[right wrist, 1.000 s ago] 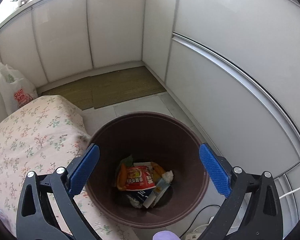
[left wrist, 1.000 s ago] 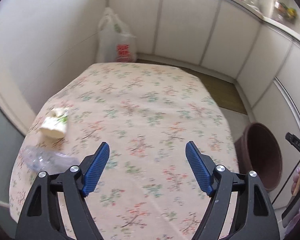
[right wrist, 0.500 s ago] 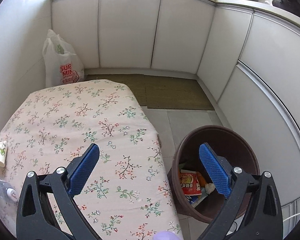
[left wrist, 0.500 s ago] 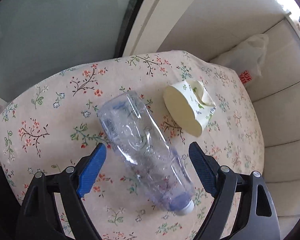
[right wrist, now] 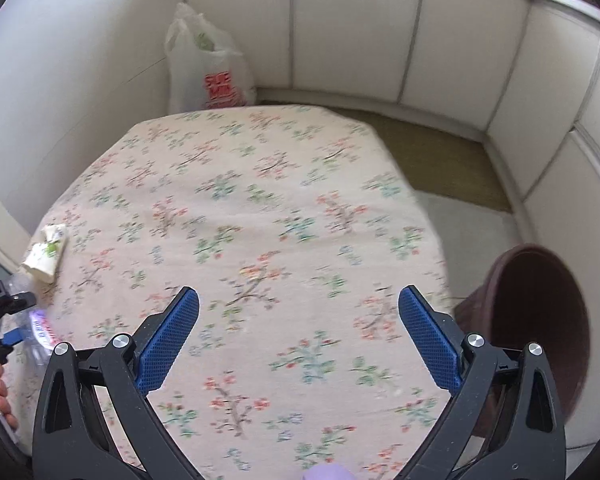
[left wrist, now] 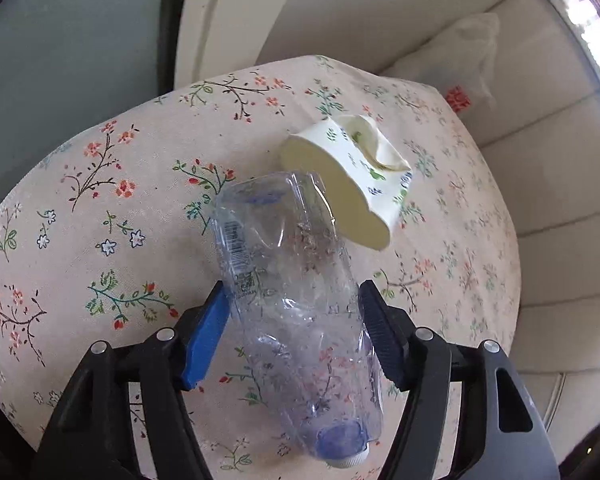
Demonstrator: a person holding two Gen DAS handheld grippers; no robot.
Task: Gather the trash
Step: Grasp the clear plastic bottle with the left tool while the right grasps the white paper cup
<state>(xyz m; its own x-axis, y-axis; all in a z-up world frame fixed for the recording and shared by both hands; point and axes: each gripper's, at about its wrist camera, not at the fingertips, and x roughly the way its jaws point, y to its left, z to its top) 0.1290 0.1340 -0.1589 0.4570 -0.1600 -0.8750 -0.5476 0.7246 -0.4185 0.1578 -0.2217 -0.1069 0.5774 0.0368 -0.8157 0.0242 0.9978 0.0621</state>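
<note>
A crushed clear plastic bottle (left wrist: 292, 300) lies on the floral tablecloth (left wrist: 100, 208), its blue cap end toward me. My left gripper (left wrist: 294, 320) is shut on the bottle's middle, both blue pads against its sides. A crumpled paper cup (left wrist: 352, 176) lies on its side just beyond the bottle. My right gripper (right wrist: 298, 336) is open and empty above the middle of the table. In the right wrist view the cup (right wrist: 46, 254) sits at the far left, with the bottle (right wrist: 32, 320) and the left gripper below it. The brown trash bin (right wrist: 540, 328) stands on the floor at the right.
A white plastic bag (right wrist: 208, 68) with red print stands on the floor behind the table; it also shows in the left wrist view (left wrist: 456, 60). White panelled walls (right wrist: 340, 24) enclose the corner. A green mat (right wrist: 440, 160) lies on the floor beyond the table.
My left gripper moved onto the bottle and closed on it. My right gripper swung left from over the bin to above the table, still open.
</note>
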